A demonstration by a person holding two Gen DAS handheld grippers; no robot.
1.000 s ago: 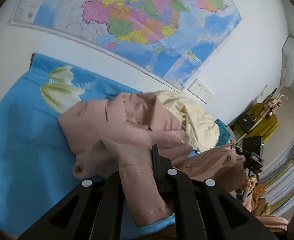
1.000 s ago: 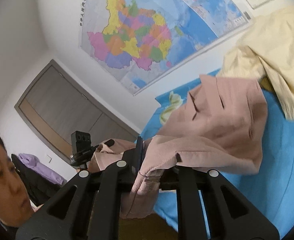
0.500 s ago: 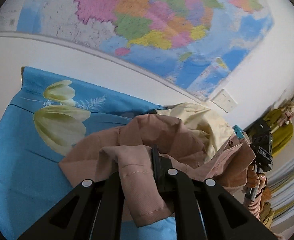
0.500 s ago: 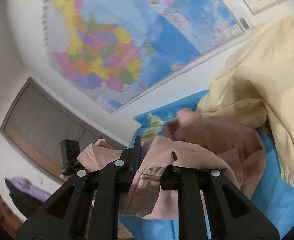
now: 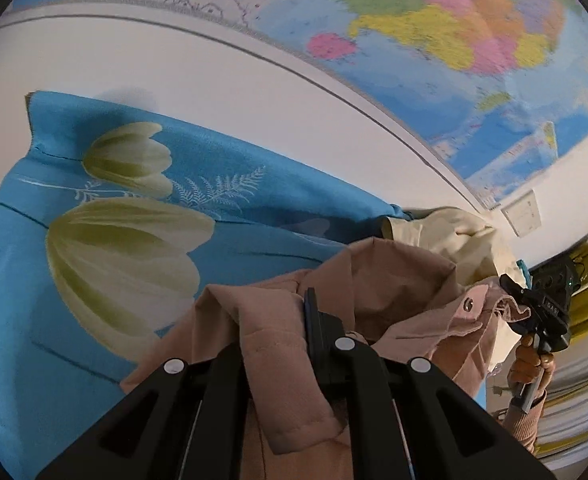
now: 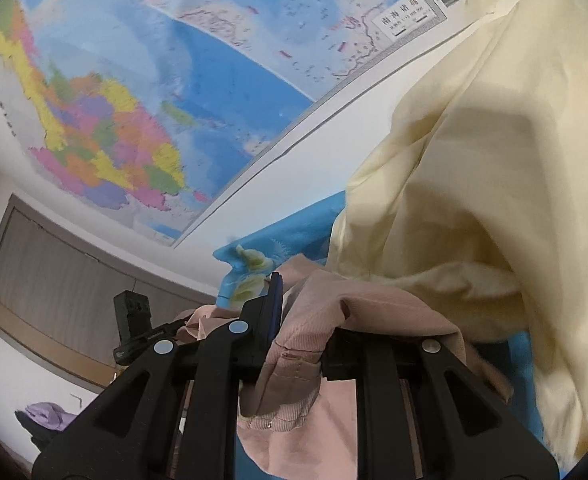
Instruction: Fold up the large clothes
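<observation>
A dusty-pink corduroy shirt [image 5: 394, 280] hangs bunched between my two grippers above a blue bed sheet [image 5: 22, 320] printed with pale tulips. My left gripper [image 5: 278, 328] is shut on a hem of the pink shirt. My right gripper [image 6: 298, 344] is shut on another edge of the pink shirt [image 6: 374, 304]. The right gripper also shows in the left wrist view [image 5: 542, 312], at the right, holding the shirt's snap edge. A cream garment [image 6: 474, 180] lies heaped right in front of the right gripper and shows in the left wrist view [image 5: 446, 232] behind the pink shirt.
A large coloured wall map [image 6: 174, 80] hangs on the white wall behind the bed. A wall socket plate [image 5: 522, 216] sits at the right. A wooden wardrobe door [image 6: 54, 272] and a purple garment [image 6: 50, 420] are at the left. The left gripper shows in the right wrist view [image 6: 134, 320].
Both grippers have carried the pink shirt forward toward the wall and the head of the bed. The shirt has bunched up between them, and the cream garment now fills much of the right view.
</observation>
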